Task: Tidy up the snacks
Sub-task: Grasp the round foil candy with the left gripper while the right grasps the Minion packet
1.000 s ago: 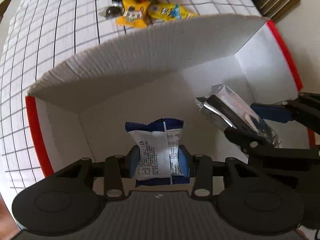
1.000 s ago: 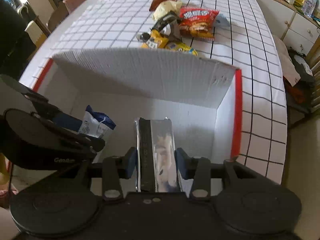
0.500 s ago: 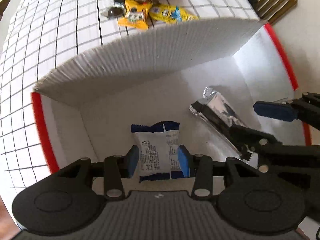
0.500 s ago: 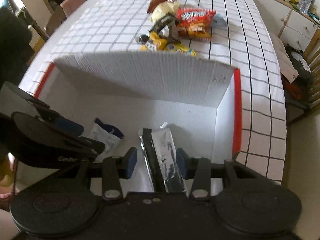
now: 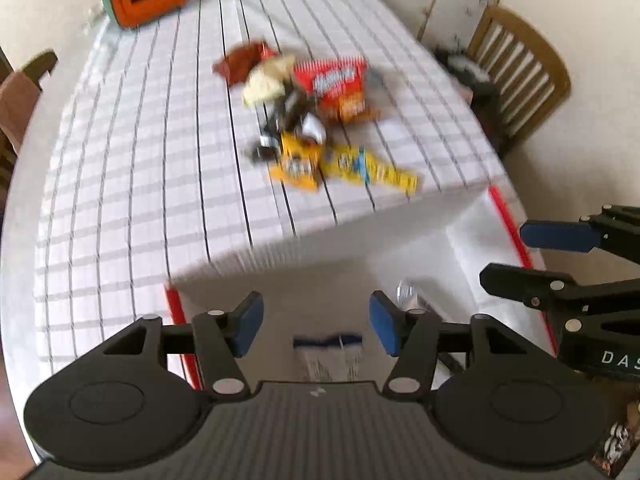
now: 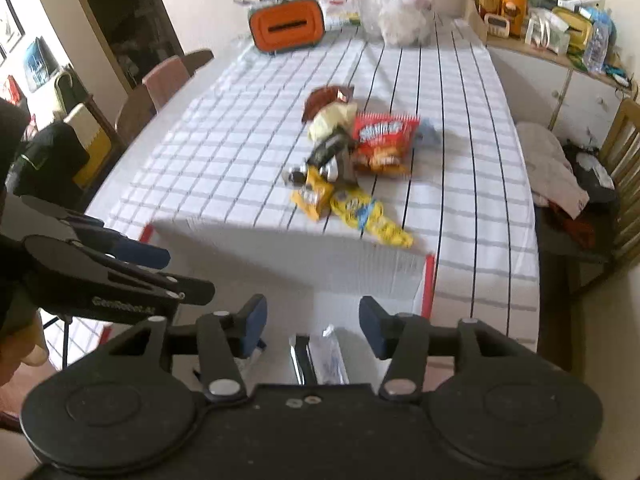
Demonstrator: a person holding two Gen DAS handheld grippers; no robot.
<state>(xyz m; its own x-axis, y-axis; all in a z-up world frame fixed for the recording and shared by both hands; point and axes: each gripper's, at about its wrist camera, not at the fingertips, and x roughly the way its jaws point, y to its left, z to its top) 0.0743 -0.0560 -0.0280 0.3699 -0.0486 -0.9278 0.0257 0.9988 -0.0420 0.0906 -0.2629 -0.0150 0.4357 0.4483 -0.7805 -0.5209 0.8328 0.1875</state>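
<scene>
A white cardboard box with red edges (image 5: 304, 276) (image 6: 360, 268) stands at the near end of the table. Inside lie a blue-and-white packet (image 5: 328, 354) and a silver packet (image 6: 322, 358), whose tip shows in the left wrist view (image 5: 406, 294). My left gripper (image 5: 316, 326) is open and empty above the blue-and-white packet. My right gripper (image 6: 312, 326) is open and empty above the silver packet; it also shows in the left wrist view (image 5: 532, 254). A pile of snacks (image 5: 312, 120) (image 6: 352, 160) lies mid-table beyond the box.
The table has a white checked cloth (image 6: 224, 152). An orange box (image 6: 286, 26) and a plastic bag (image 6: 402, 8) stand at its far end. Wooden chairs (image 5: 516, 76) stand on the right, other chairs (image 6: 160, 84) on the left. A cluttered cabinet (image 6: 560, 40) is at the far right.
Both grippers opened and let go of their packets, which now lie in the box. Both grippers rose and tilted up, so the table and snack pile came into view.
</scene>
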